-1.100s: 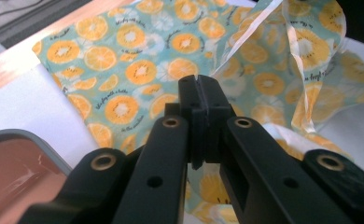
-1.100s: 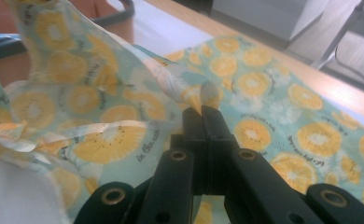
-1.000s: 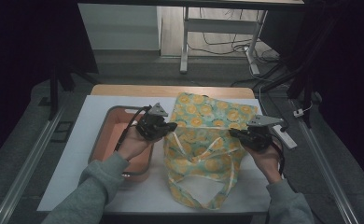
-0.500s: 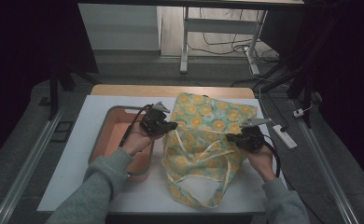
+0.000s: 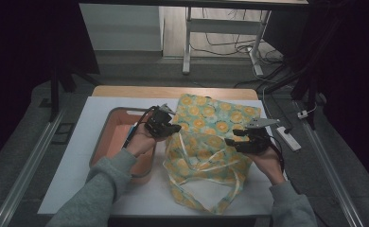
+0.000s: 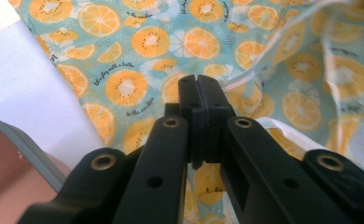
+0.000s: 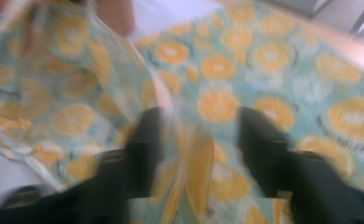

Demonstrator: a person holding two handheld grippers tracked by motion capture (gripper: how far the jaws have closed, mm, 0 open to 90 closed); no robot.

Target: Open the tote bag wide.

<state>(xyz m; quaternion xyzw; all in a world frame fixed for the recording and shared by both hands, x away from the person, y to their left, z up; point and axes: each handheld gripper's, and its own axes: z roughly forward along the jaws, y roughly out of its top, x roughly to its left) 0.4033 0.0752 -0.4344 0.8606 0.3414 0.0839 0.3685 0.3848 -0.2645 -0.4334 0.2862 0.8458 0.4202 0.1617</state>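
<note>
A fruit-print bag (image 5: 206,146) is lying mid-frame, beside a pink tray (image 5: 116,142) at its left. The left gripper (image 5: 166,127) is pinching the bag's edge; the right gripper (image 5: 237,139), jaws just opened, is straddling loose fabric. The bag's mouth is now narrower than earlier.

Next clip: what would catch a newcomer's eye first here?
The fruit-print cloth bag, turquoise with orange slices, sprawls across the middle of the white table. The left gripper has its jaws shut on the bag's edge beside the pink tray. The right gripper has just been opening its jaws, with bag fabric lying between them, at the bag's right side.
</note>
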